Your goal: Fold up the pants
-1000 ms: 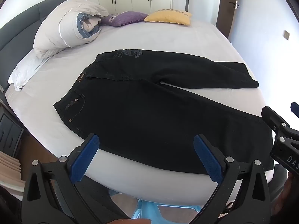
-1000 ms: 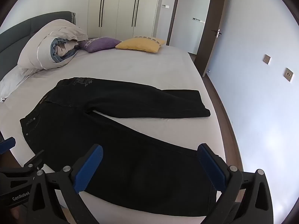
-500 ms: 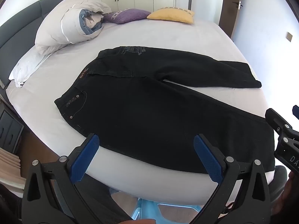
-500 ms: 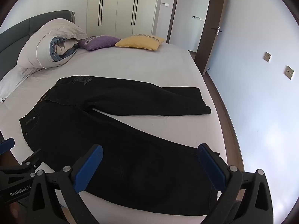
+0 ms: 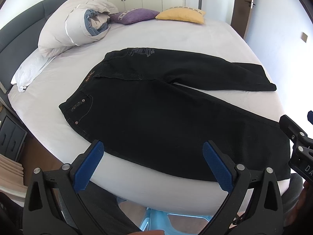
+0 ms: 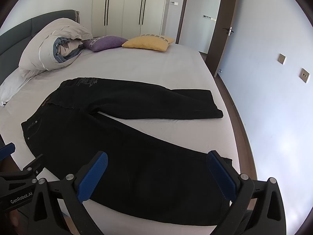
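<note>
Black pants lie flat on the white bed, waistband to the left, the two legs spread apart to the right; they also show in the right wrist view. My left gripper is open and empty, above the near leg's front edge by the bed's edge. My right gripper is open and empty, above the near leg close to its hem. Each gripper shows at the edge of the other's view.
A rolled duvet and a white pillow lie at the bed's head on the left. A purple cushion and a yellow cushion sit at the far side. A wall and an open door stand on the right.
Both grippers have moved slightly forward and up over the bed; the pants lie as before. Both stay open.
</note>
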`<state>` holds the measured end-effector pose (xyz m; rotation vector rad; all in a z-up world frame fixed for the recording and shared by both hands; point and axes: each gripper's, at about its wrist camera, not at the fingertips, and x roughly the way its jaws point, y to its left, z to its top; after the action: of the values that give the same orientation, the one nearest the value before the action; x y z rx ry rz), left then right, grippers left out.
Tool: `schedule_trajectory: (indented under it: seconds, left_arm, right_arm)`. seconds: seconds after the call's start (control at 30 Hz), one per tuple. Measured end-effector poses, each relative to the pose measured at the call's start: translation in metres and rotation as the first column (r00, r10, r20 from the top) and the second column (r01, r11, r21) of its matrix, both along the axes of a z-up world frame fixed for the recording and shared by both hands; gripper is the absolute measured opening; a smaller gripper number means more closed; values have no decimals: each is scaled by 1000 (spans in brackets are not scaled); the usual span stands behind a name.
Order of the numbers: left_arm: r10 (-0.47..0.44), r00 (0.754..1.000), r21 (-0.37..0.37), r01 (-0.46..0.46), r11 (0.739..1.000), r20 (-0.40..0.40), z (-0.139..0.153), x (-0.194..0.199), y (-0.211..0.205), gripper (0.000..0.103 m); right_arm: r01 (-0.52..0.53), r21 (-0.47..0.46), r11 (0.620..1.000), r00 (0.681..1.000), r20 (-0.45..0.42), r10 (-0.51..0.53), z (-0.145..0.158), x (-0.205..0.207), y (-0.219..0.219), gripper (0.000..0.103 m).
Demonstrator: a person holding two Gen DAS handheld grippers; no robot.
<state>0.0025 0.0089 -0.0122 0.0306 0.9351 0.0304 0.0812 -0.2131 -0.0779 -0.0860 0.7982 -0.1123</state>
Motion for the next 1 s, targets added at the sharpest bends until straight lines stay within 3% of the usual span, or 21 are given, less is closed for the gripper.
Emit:
schedule_trajectory:
  seconds: [1.0]
  left_arm:
    - [3, 1000, -3, -3, 1000, -8, -3, -2, 1, 103]
  right_arm:
    - [2, 3, 1000, 1000, -6, -2, -5, 0, 1, 103]
